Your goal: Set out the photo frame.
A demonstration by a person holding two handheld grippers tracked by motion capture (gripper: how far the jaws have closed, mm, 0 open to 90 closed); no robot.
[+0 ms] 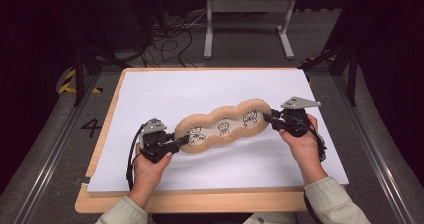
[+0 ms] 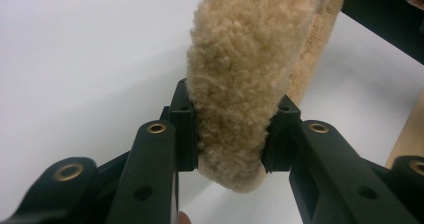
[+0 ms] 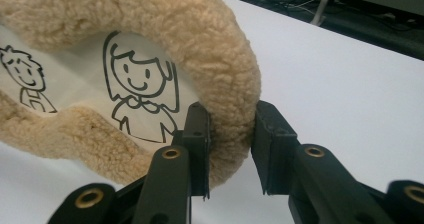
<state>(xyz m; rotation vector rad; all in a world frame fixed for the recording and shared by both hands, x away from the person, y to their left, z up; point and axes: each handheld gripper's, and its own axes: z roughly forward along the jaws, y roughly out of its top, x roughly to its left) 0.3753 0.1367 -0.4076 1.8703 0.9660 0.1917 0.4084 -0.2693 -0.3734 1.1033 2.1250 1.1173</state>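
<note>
A long plush cushion (image 1: 222, 126) with a tan fleece rim and a white middle printed with three cartoon figures lies slantwise on the white sheet (image 1: 165, 91). My left gripper (image 1: 181, 140) is shut on its near-left end; in the left gripper view the jaws squeeze the fleece rim (image 2: 235, 84) from both sides. My right gripper (image 1: 270, 119) is shut on the far-right end, and the right gripper view shows the jaws pinching the rim (image 3: 220, 69) beside a drawn girl figure (image 3: 140, 91).
The white sheet covers a wooden board (image 1: 190, 201) whose edge shows at the front and left. Behind the table stand a white frame (image 1: 247, 14) and loose cables (image 1: 170, 39) on the floor. Metal rails (image 1: 50, 149) run along both sides.
</note>
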